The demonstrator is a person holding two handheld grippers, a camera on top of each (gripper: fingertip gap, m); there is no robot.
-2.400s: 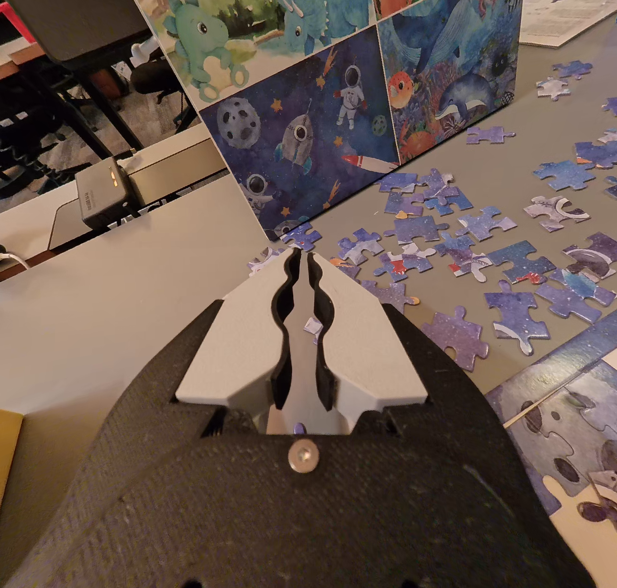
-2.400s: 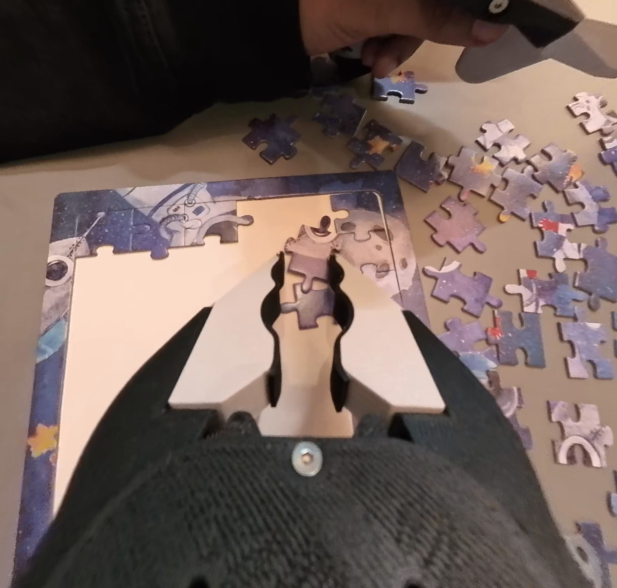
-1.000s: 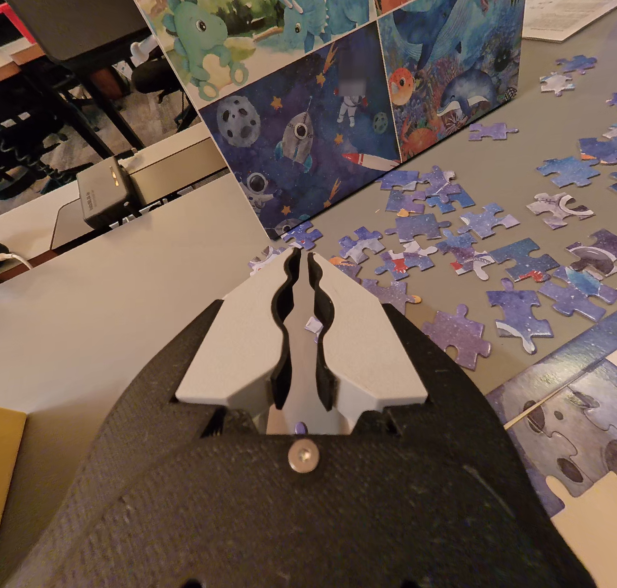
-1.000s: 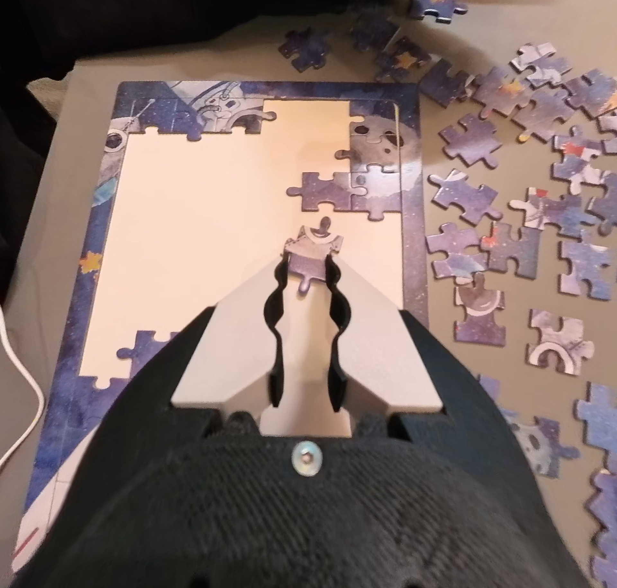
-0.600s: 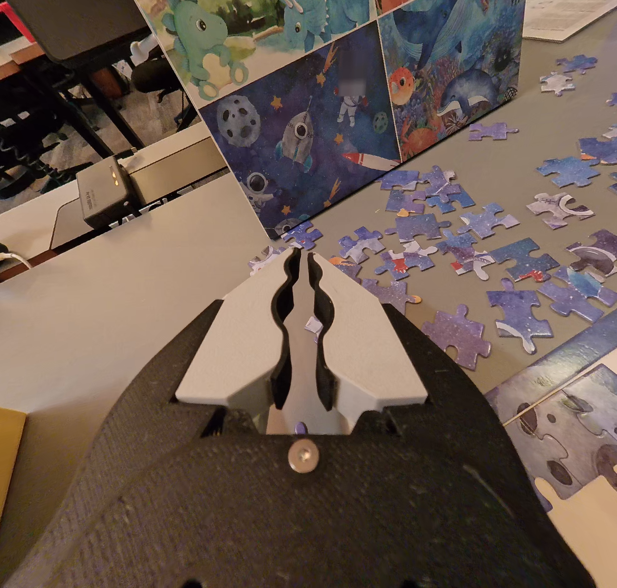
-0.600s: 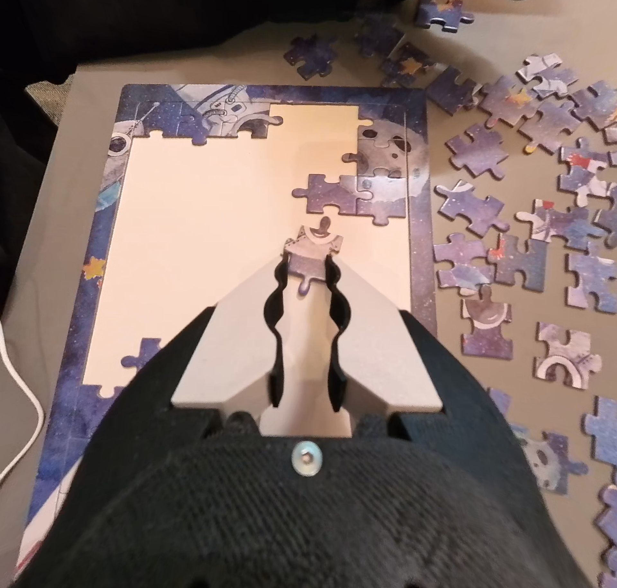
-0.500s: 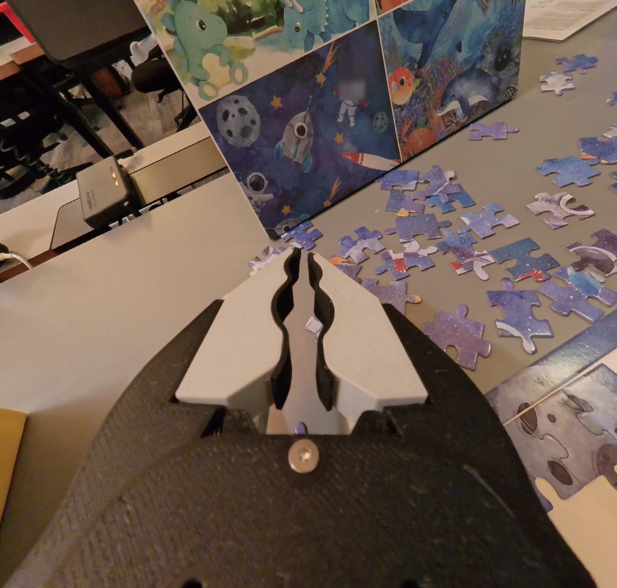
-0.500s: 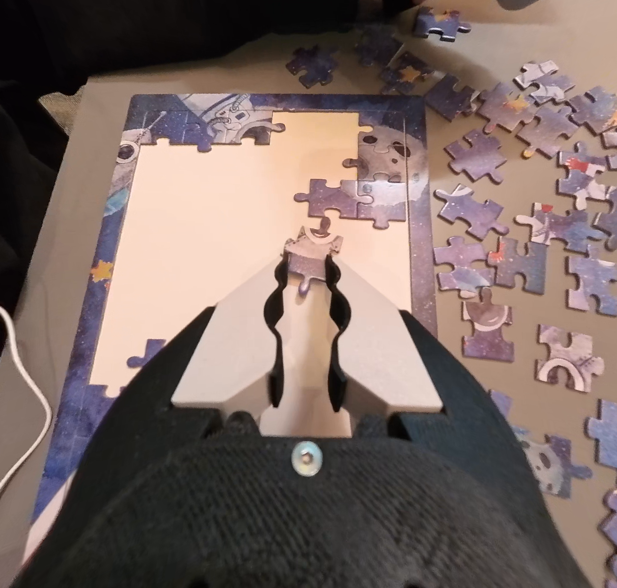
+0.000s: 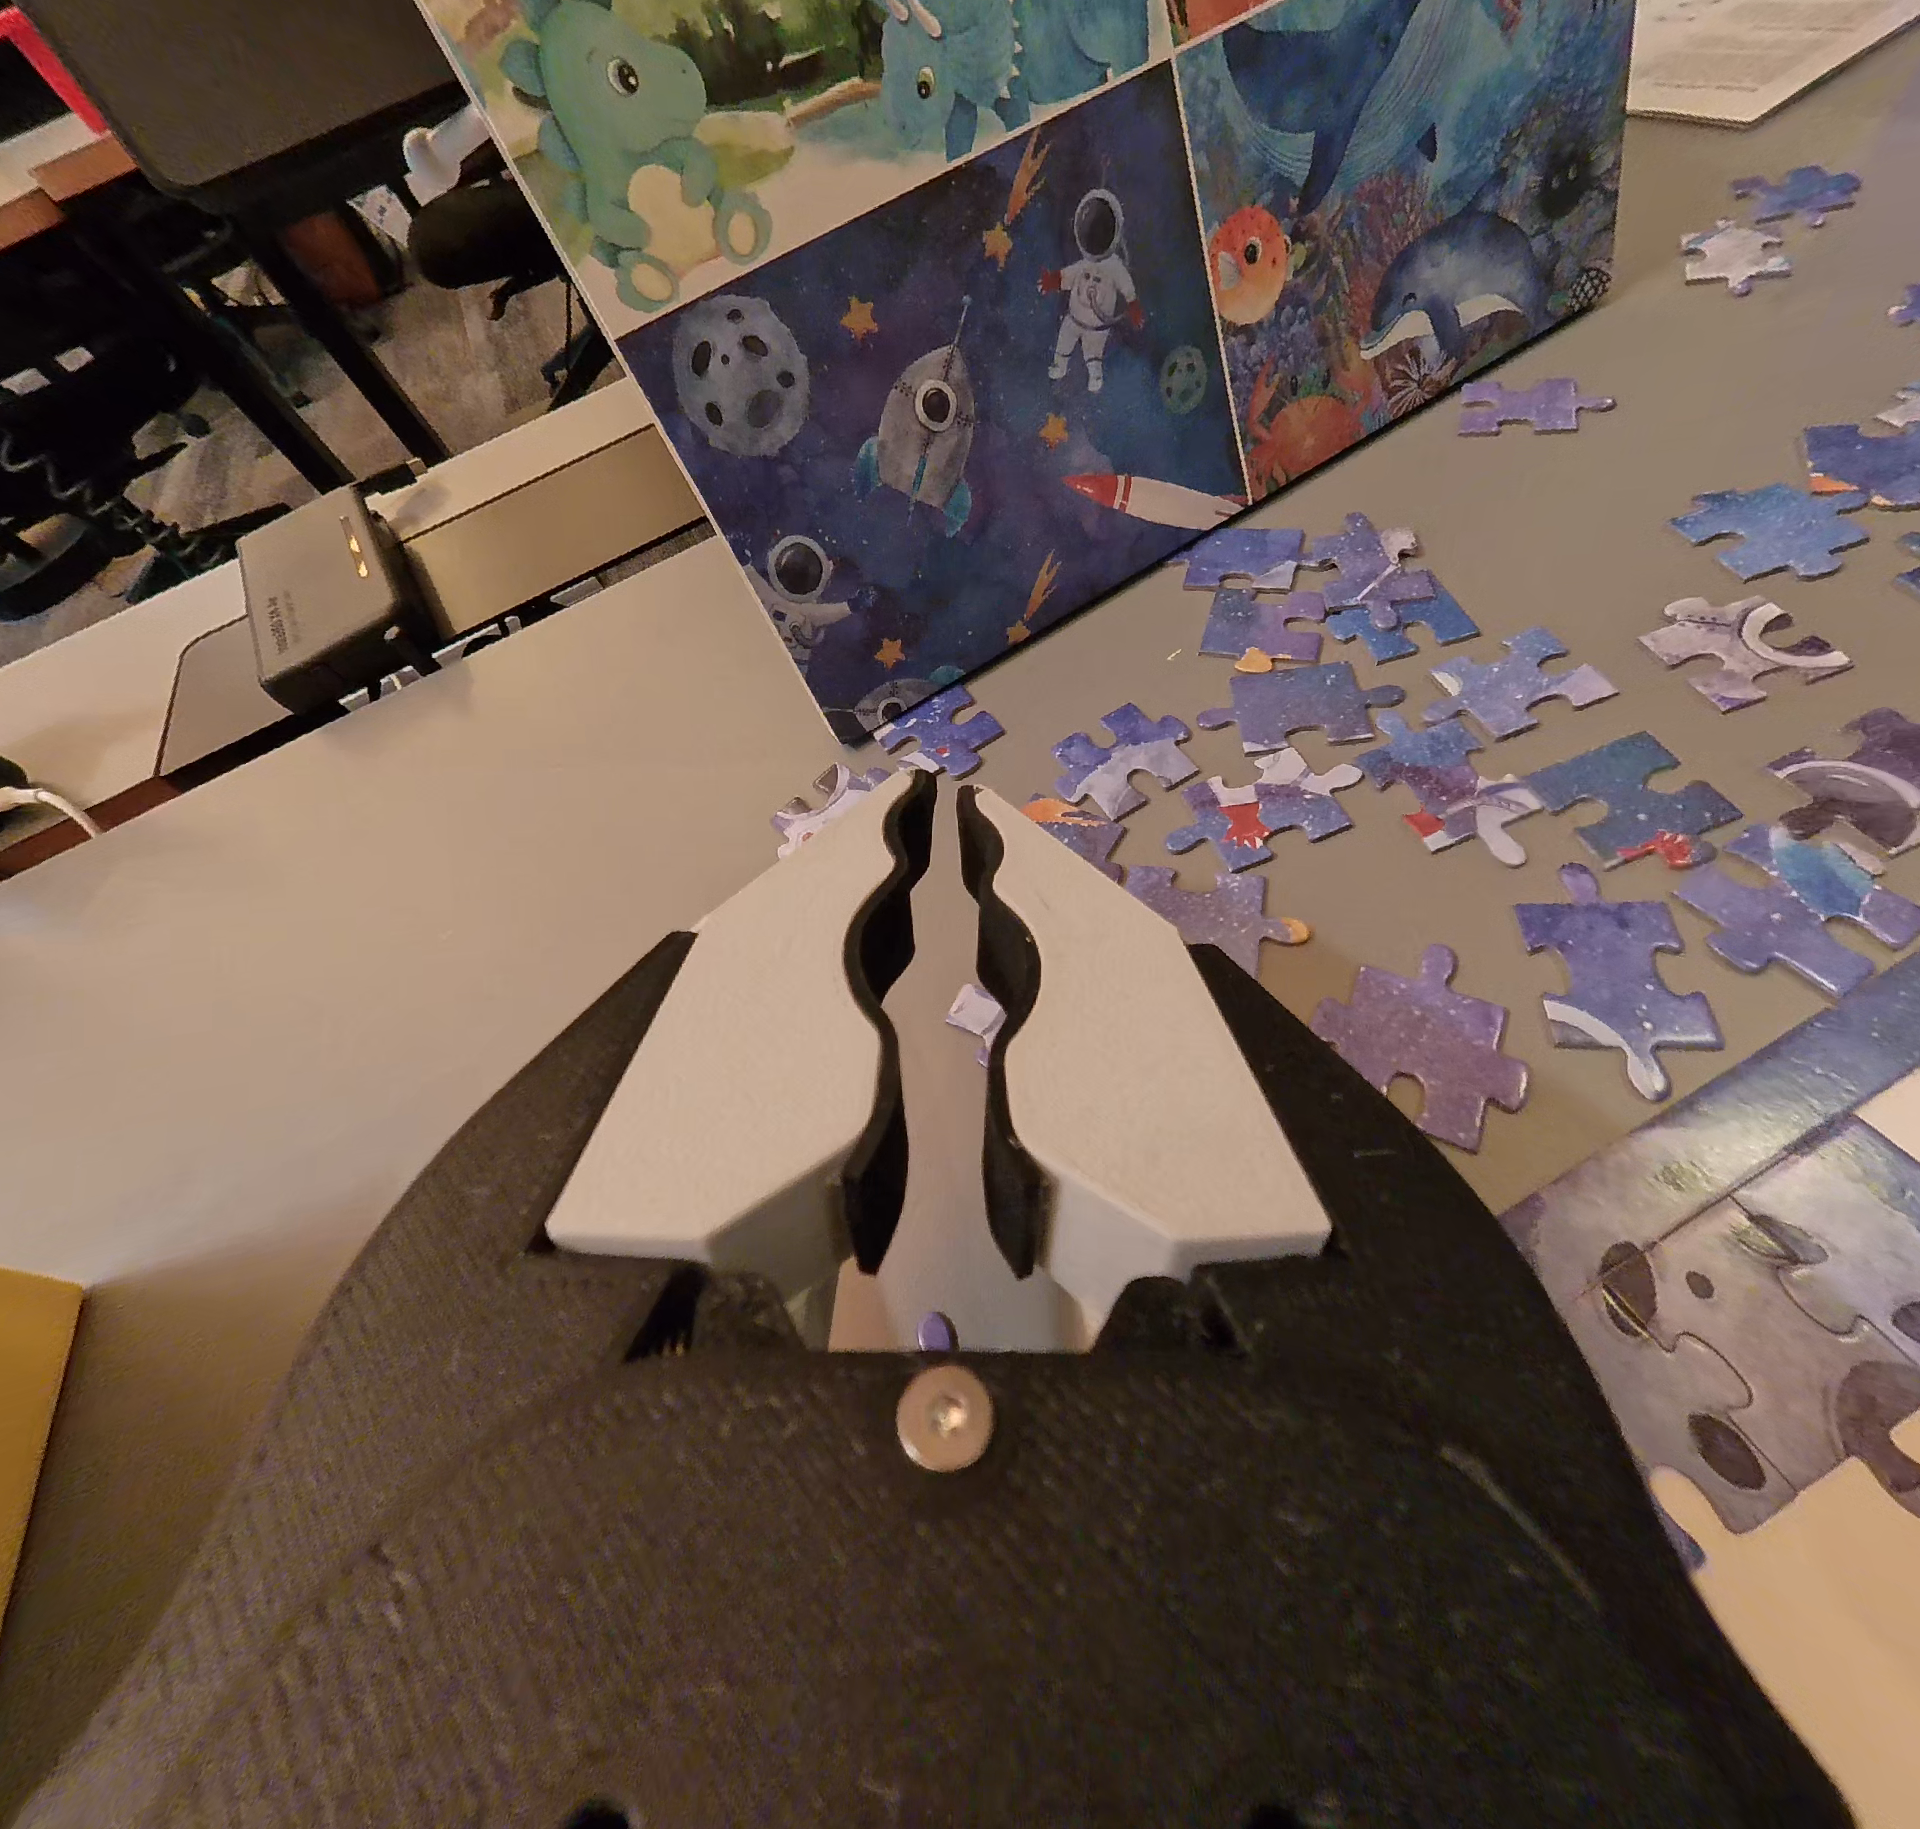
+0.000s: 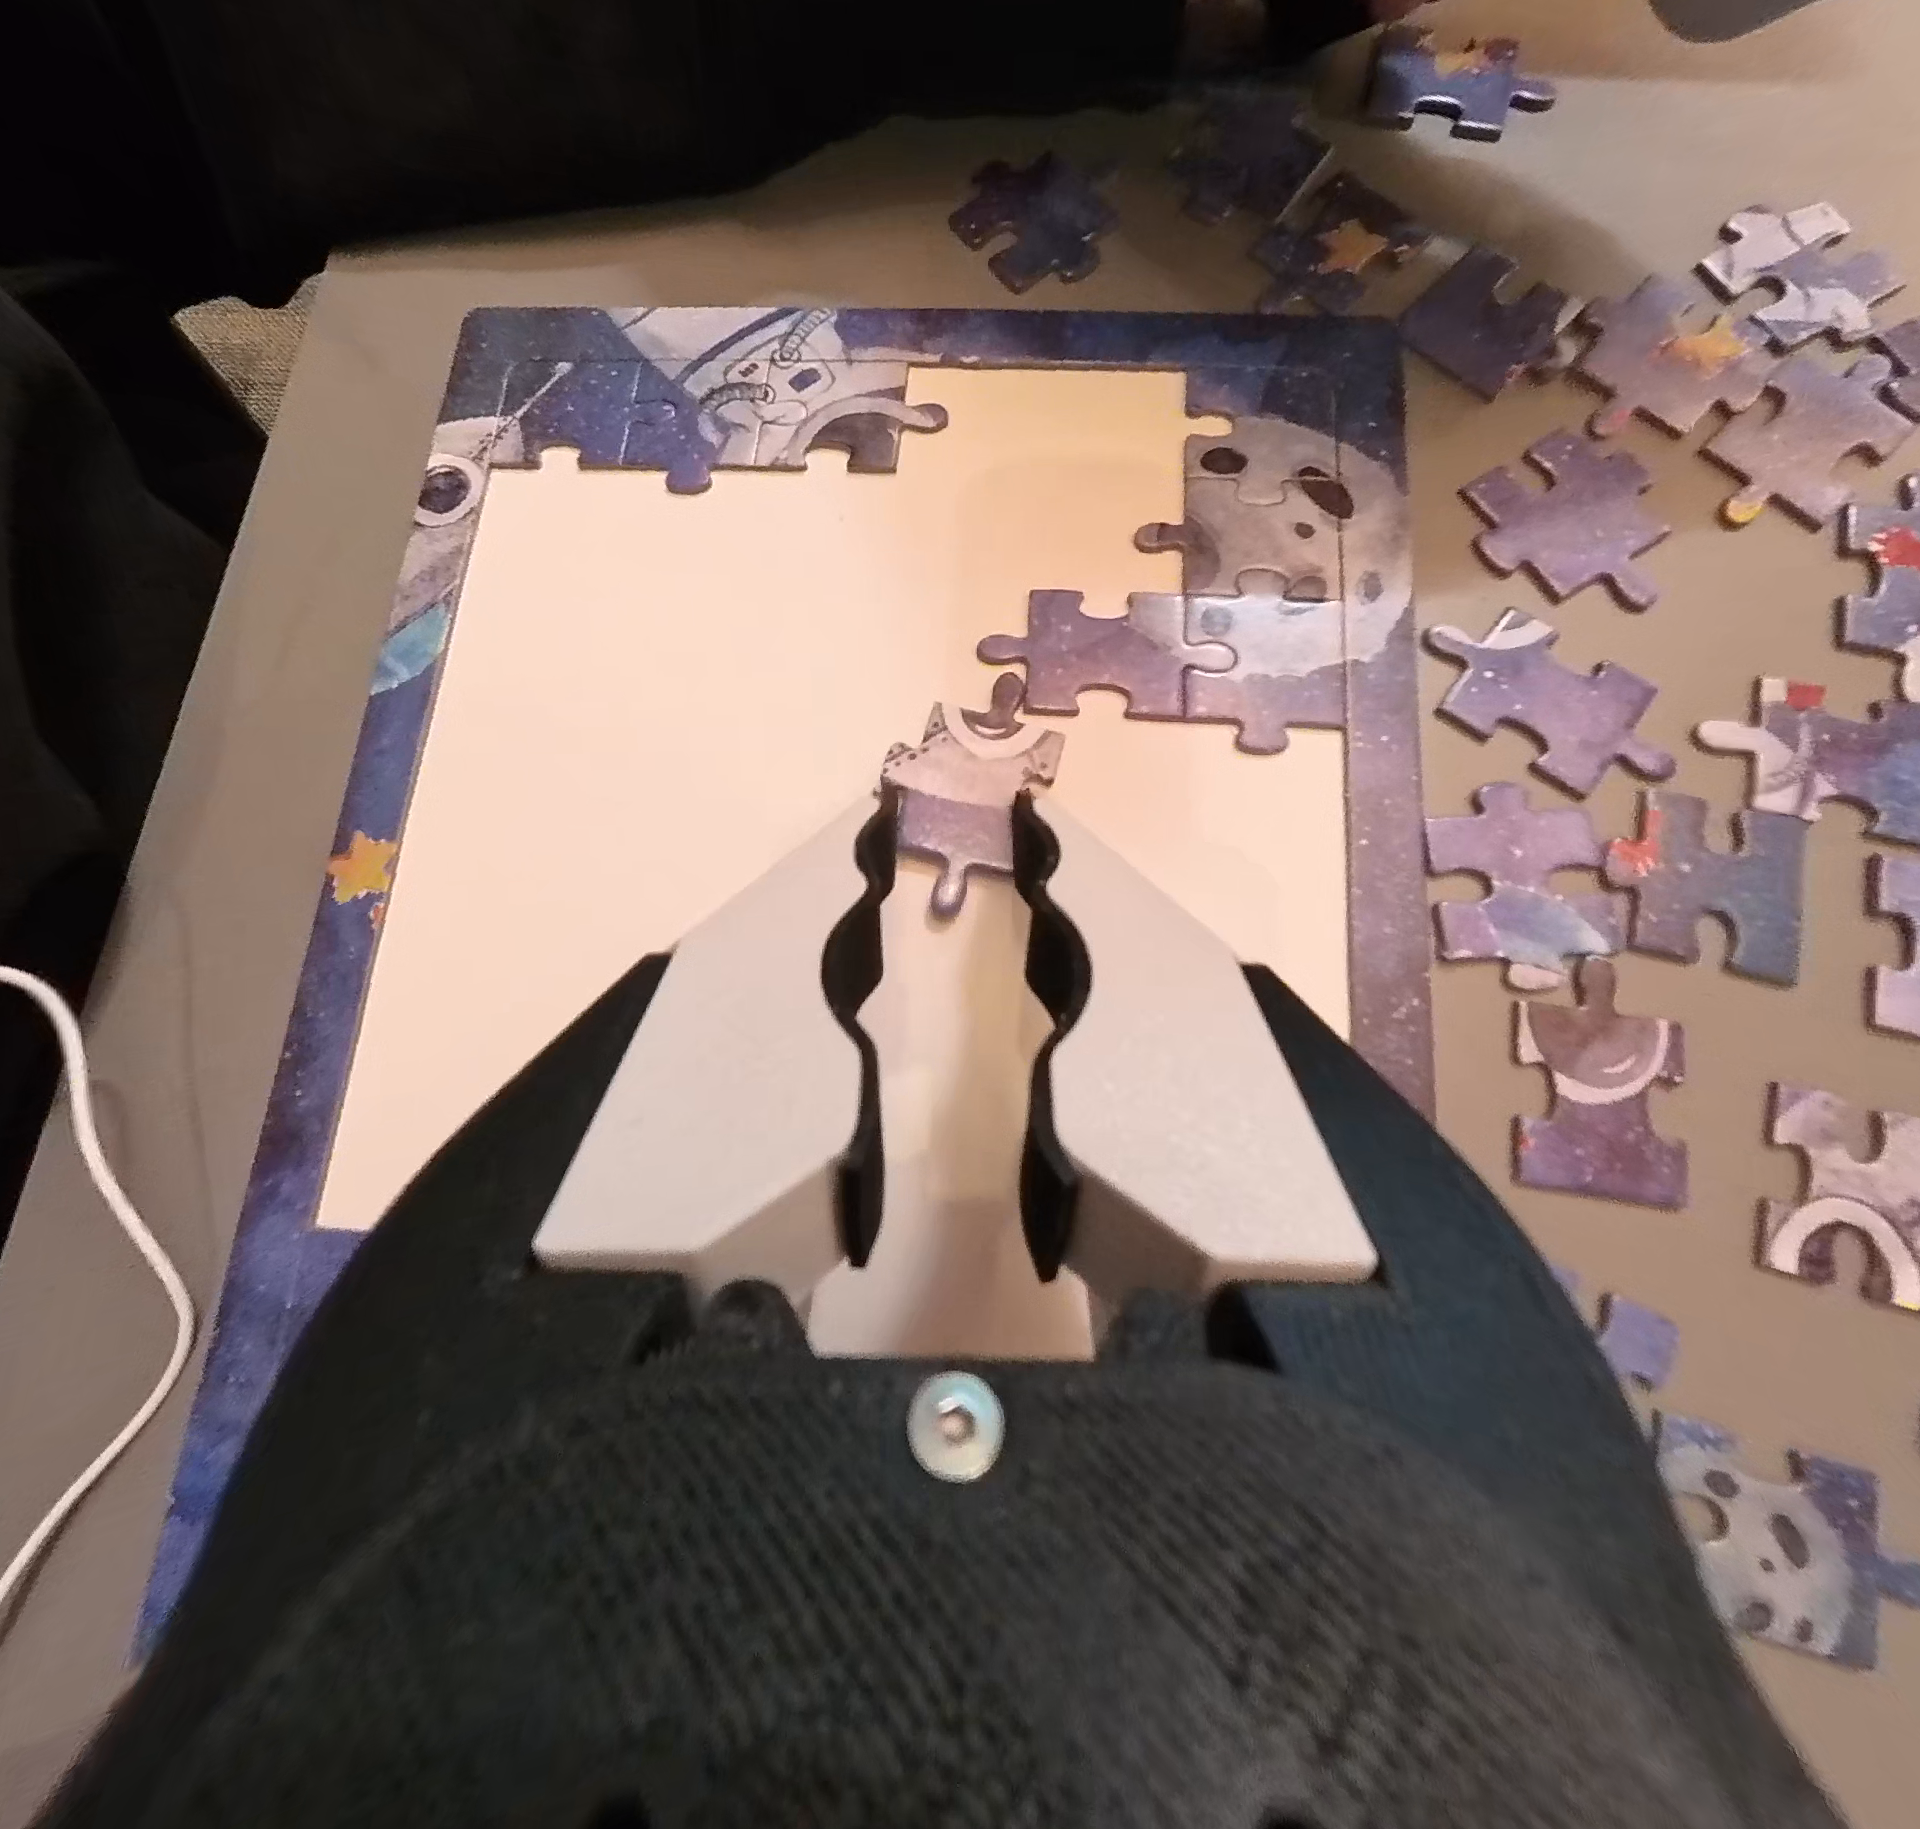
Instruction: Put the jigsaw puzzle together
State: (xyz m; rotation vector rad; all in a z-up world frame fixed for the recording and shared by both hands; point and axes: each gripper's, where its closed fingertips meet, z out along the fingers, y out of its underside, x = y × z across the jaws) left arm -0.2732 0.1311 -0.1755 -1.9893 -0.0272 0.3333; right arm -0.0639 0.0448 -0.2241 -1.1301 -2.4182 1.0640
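Pads of my right gripper (image 10: 961, 800) clamped a purple puzzle piece (image 10: 971, 773) above the puzzle tray (image 10: 1387, 844); my left gripper (image 9: 943, 792) stayed clenched, bare, near loose pieces (image 9: 1299, 709).

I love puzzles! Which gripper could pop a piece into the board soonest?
Probably the right gripper: it already pinches a purple puzzle piece above the puzzle board. The left gripper is shut on nothing, over the table.

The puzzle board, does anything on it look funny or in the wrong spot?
Nothing looks broken. The puzzle board is mostly bare. One puzzle piece is off it, pinched in the right gripper. Many loose pieces lie scattered beside it.
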